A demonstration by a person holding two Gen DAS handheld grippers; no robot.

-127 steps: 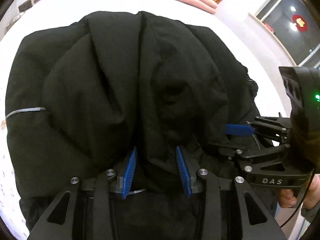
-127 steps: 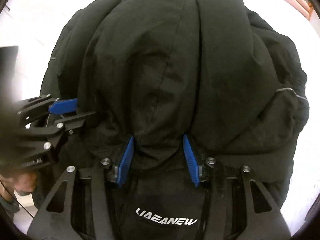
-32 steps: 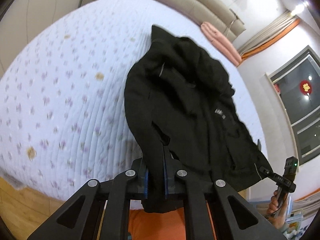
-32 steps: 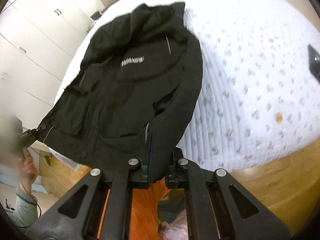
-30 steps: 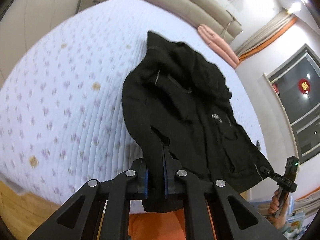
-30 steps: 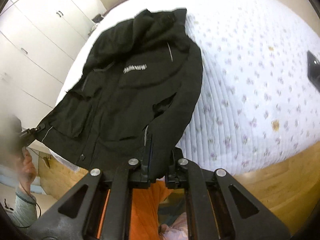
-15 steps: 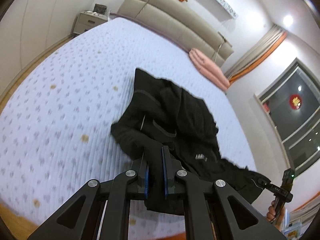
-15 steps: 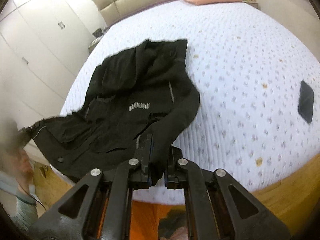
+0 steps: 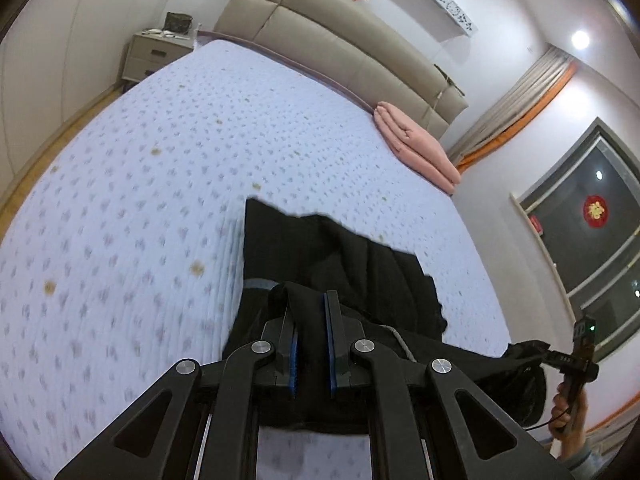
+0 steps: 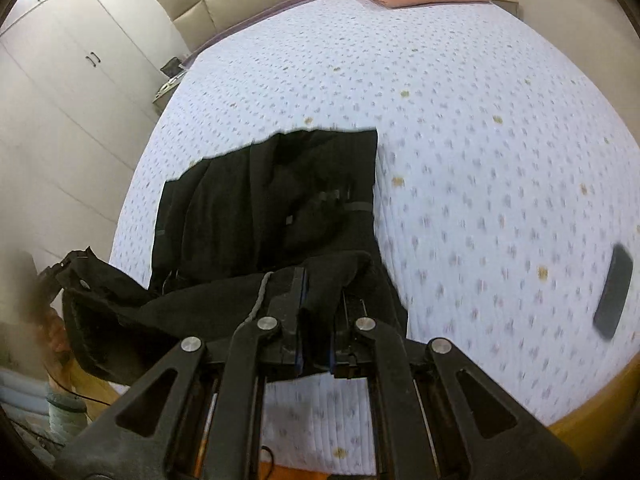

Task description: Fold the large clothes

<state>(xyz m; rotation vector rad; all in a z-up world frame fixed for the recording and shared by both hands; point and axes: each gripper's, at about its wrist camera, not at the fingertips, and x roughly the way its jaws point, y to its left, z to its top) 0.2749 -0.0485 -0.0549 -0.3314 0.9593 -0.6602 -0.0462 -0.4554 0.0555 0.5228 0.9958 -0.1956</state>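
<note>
The jacket (image 9: 352,268) is black and lies partly on the near part of the bed (image 9: 132,208), its far portion spread flat on the quilt with a straight far edge. The near portion is lifted off the bed and hangs between the two grippers, sagging past the bed's near edge. In the right wrist view the jacket (image 10: 280,200) shows folds, a short strap and a thin pale cord near the clamped edge.

The left gripper (image 9: 311,312) has its blue-padded fingers pressed close together on a bunched edge of the jacket, with black cloth filling the narrow gap between them. The right gripper (image 10: 318,292) is likewise clamped on a thick fold of the jacket, cloth rising over and between its fingers. In the left wrist view the right gripper (image 9: 560,358) appears at far right, held by a hand (image 9: 568,400), gripping the jacket's other lifted corner. In the right wrist view the left gripper sits at far left, blurred.

The bed has a white quilt with small purple and brown marks. A folded pink blanket (image 9: 416,148) rests at the far side by the beige headboard (image 9: 340,48). A dark phone (image 10: 614,290) lies on the quilt, well apart from the jacket. A nightstand (image 9: 154,54) stands beside the headboard, and white wardrobes (image 10: 64,72) line the wall.
</note>
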